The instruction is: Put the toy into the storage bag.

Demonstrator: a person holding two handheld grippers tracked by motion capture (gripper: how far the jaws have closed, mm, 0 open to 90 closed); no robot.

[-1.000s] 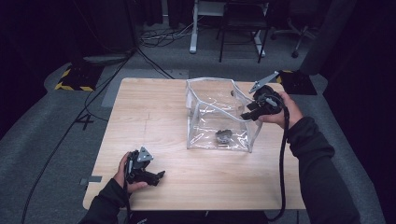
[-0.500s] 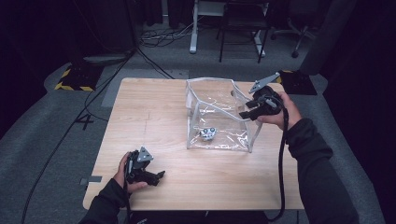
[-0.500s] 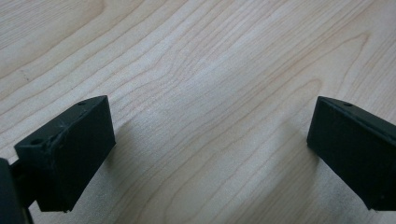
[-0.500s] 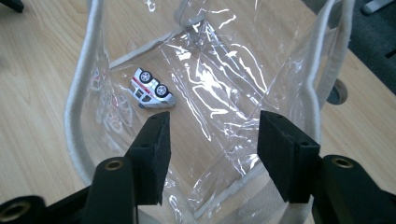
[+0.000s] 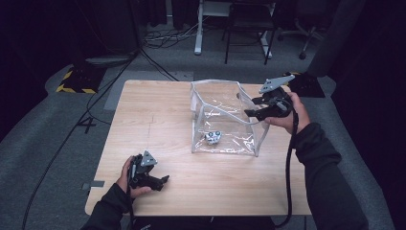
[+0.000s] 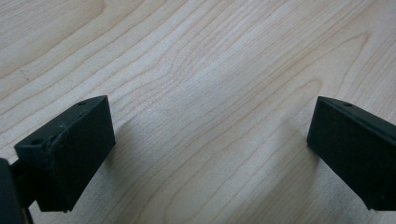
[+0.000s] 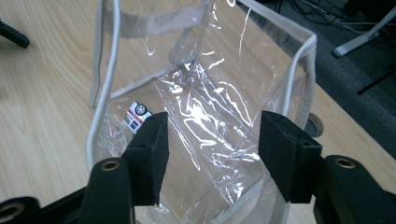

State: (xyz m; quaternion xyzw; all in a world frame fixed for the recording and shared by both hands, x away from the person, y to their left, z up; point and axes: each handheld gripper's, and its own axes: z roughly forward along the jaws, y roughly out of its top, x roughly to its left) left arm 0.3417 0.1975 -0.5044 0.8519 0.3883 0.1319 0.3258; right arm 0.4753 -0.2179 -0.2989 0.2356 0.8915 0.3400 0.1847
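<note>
The toy car point(image 5: 213, 137) now lies on the floor of the one clear bag point(image 5: 225, 120)—right gripper point(image 5: 253, 106) jaws, just opening, empty above its rim; left gripper point(image 5: 160, 182) jaws open near the tabletop point(image 5: 158, 115) edge.

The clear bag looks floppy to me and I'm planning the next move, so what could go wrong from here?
1. The right tool has just been opening at the bag rim, nothing pinched. The soft walls may sag or fold inward once unsupported.
2. The toy car lies loose on the bag's floor, so a nudge could tip the bag and roll it about.
3. The left tool rests open on the table, far from the bag, so it cannot steady it quickly.
</note>
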